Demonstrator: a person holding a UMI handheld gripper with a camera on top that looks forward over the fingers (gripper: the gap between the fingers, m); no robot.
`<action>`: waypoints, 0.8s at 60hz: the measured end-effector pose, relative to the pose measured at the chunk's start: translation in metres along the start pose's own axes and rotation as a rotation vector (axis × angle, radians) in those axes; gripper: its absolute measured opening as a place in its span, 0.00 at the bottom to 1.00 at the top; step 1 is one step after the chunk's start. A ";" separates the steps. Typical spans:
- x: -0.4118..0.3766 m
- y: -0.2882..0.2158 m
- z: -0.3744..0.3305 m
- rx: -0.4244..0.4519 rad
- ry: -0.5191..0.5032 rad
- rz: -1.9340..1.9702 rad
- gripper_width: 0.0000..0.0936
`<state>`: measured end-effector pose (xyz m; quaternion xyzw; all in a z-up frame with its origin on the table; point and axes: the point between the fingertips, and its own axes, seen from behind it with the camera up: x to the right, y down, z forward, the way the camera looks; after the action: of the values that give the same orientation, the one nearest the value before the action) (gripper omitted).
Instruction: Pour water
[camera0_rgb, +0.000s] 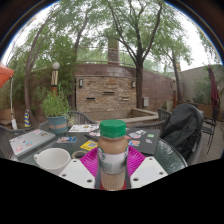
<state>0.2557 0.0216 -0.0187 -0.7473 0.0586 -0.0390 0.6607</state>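
Note:
A bottle (113, 152) with a green cap, a pale label and a light brown liquid stands upright between my gripper's fingers. My gripper (113, 166) is shut on the bottle; both magenta pads (90, 160) press against its sides. It seems held above the round glass table (165, 152). A white cup (52, 158) stands on the table to the left of the fingers, close by.
A book or magazine (28, 140) lies at the table's left. A potted plant (56, 110) stands behind it. A dark bag on a chair (182, 125) is at the right. Small papers and items (80, 140) lie across the table. A brick outdoor fireplace (105, 88) and trees lie beyond.

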 end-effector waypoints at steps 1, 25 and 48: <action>0.001 -0.001 0.000 -0.001 0.001 0.001 0.38; 0.002 0.006 -0.067 -0.273 0.009 0.018 0.89; -0.063 -0.109 -0.255 -0.349 0.037 0.038 0.89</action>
<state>0.1625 -0.2076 0.1219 -0.8487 0.0909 -0.0296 0.5202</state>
